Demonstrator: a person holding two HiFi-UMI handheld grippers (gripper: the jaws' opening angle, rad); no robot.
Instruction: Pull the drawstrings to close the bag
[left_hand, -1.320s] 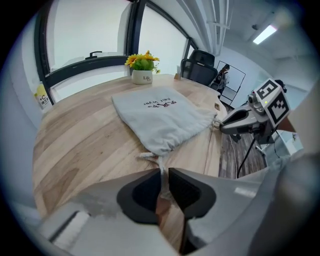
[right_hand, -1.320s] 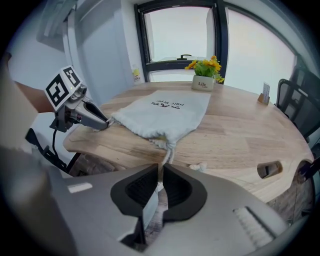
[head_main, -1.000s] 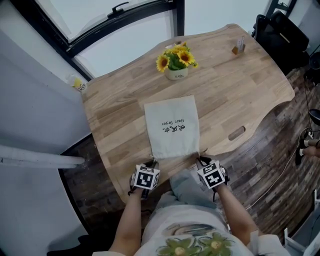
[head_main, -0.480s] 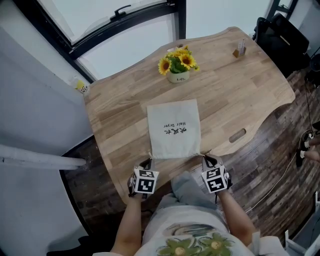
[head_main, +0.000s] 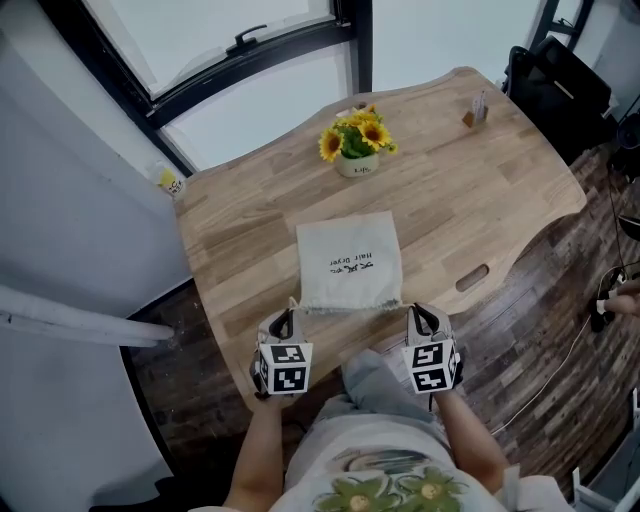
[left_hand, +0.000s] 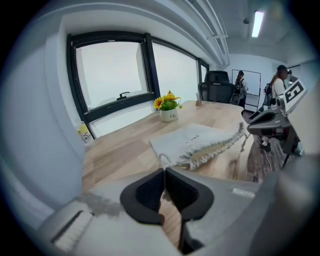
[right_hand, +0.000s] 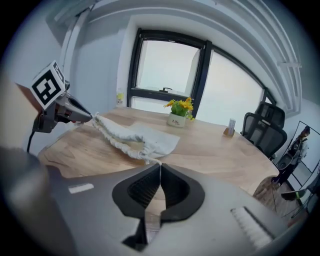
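Item: cloth bag (head_main: 348, 262), pale grey, printed, laid flat at the middle of the wooden bench (head_main: 250, 215). Its mouth is turned to 6 o'clock and is seen gathered into ruffles.

Left claw (head_main: 284, 318): placed at 7 o'clock of the bag, at the bench edge. Its jaws are pressed together on the left drawstring (left_hand: 162, 159), which runs up to the bag's corner.

Right claw (head_main: 421, 314): placed at 5 o'clock of the bag. Its jaws are closed on the right drawstring (right_hand: 152, 161).

Also listed: a potted sunflower (head_main: 357, 150), set at 12 o'clock of the bag, well apart.
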